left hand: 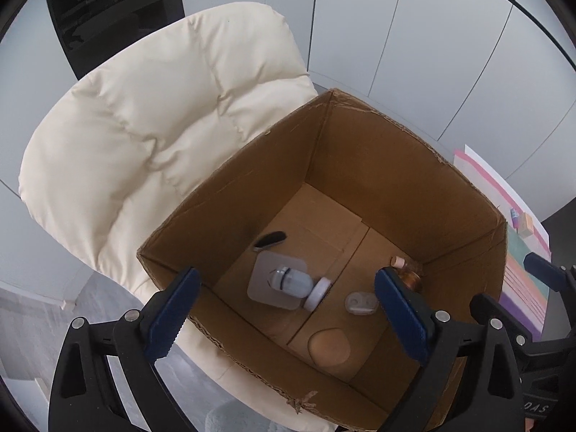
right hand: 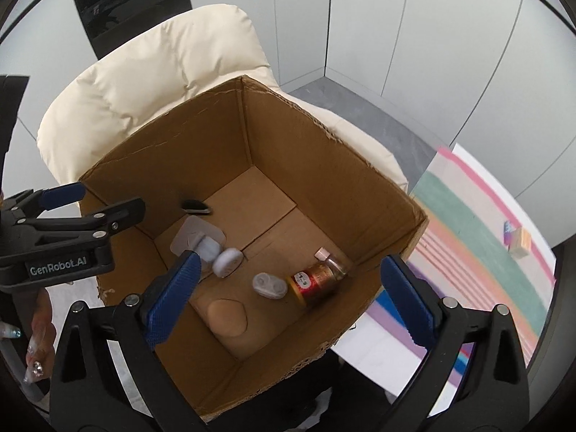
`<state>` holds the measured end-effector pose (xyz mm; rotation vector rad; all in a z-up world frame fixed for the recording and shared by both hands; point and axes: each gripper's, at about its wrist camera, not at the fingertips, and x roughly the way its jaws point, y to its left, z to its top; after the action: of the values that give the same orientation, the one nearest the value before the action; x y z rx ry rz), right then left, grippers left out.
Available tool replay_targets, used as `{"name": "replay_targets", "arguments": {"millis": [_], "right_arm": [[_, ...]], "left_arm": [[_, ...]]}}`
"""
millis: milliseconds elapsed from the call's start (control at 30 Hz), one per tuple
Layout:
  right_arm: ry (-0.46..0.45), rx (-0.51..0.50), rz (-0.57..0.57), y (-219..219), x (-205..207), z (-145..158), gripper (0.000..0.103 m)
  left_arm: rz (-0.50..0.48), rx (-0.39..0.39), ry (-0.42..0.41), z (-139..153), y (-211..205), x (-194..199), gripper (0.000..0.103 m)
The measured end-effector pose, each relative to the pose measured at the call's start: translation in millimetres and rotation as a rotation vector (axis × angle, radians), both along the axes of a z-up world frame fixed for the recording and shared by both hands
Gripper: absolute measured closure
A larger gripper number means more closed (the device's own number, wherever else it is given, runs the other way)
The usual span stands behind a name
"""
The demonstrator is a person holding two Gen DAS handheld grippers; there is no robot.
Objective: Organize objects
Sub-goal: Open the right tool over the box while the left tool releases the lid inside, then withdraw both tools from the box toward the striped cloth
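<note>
Both tongs hang wide open and empty over the cardboard box (left hand: 378, 165): left tongs (left hand: 288, 316), right tongs (right hand: 288, 298). On the box floor lie a pale bottle (left hand: 293, 282) on a flat white card (left hand: 262, 277), a small clear case (right hand: 269, 285), a red-labelled jar (right hand: 316, 280), a tan round pad (right hand: 228, 318) and a black item (left hand: 269, 239). The box sits on a cream padded chair (left hand: 144, 136), beside a striped mat (right hand: 486, 252).

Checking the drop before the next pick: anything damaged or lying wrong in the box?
The brown cardboard box has a ragged, torn top rim. Inside, the red-labelled gold-capped bottle and the pale blue cylindrical bottle with a white cap lie on their sides. No spill visible.
</note>
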<state>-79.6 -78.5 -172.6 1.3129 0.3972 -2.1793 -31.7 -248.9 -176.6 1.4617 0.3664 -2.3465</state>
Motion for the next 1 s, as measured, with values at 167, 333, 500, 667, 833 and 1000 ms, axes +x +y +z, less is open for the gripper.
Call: {"name": "replay_targets", "arguments": {"millis": [167,333,500,667,833,1000], "right_arm": [[-0.023,-0.004,-0.024,7,-2,-4,0.002],[-0.028,-0.003,-0.041,16,0,-3,0.002],[-0.026,-0.007,-0.092,38,3,1,0.002],[-0.015,0.003,-0.180,79,4,8,0.002],[0.014,0.028,-0.275,132,13,18,0.002],[0.012,0.015,-0.386,194,21,27,0.002]], "left_arm": [[-0.017,-0.009,0.008,1,0,0,0.005],[-0.032,-0.041,0.017,3,5,2,0.005],[-0.104,-0.070,0.043,12,27,-6,0.005],[-0.191,-0.053,0.065,21,63,-21,0.005],[-0.279,-0.081,0.062,23,111,-35,0.005],[-0.374,-0.051,0.046,24,167,-49,0.005]]}}
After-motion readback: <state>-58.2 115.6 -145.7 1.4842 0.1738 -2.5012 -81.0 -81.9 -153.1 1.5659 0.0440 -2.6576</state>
